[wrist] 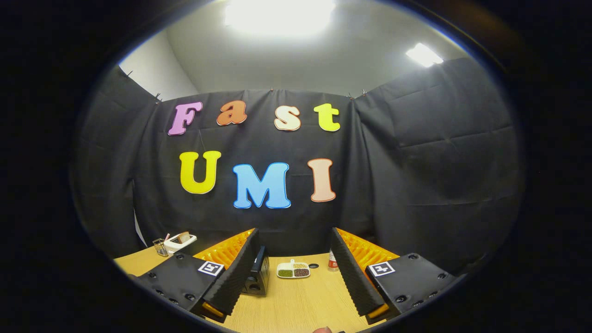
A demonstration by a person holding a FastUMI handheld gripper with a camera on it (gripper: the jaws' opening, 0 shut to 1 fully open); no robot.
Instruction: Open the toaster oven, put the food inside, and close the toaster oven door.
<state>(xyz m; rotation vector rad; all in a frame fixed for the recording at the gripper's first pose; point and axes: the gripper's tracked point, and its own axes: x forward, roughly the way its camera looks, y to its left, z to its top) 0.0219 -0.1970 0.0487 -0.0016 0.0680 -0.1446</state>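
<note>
The claw point(292, 273) was held up above a pale wood-grain surface point(296, 300), its two fingers spread wide apart with nothing between them. Each finger was a wedge-shaped slab whose inner face was lined with ribbed, ridged padding, and each carried a square printed marker on its flat top.

Well ahead on the surface, partly hidden behind the left finger, stood the toaster oven point(258, 276), a small dark boxy appliance with a glossy face; I could not tell from there whether its door was open or closed. Just to its right, in the gap between the fingers, lay a white divided dish point(293, 270) with rounded corners, its compartments filled with grainy food in green, brown and yellowish tones. Beyond the dish a small dark round spot point(313, 266) sat on the wood, and close to the right finger stood a small bottle point(332, 262) with a red label.

Far off to the left, near the cloth wall, were a wire mesh holder point(160, 247) and a white tray point(180, 241) with something in it.
</note>
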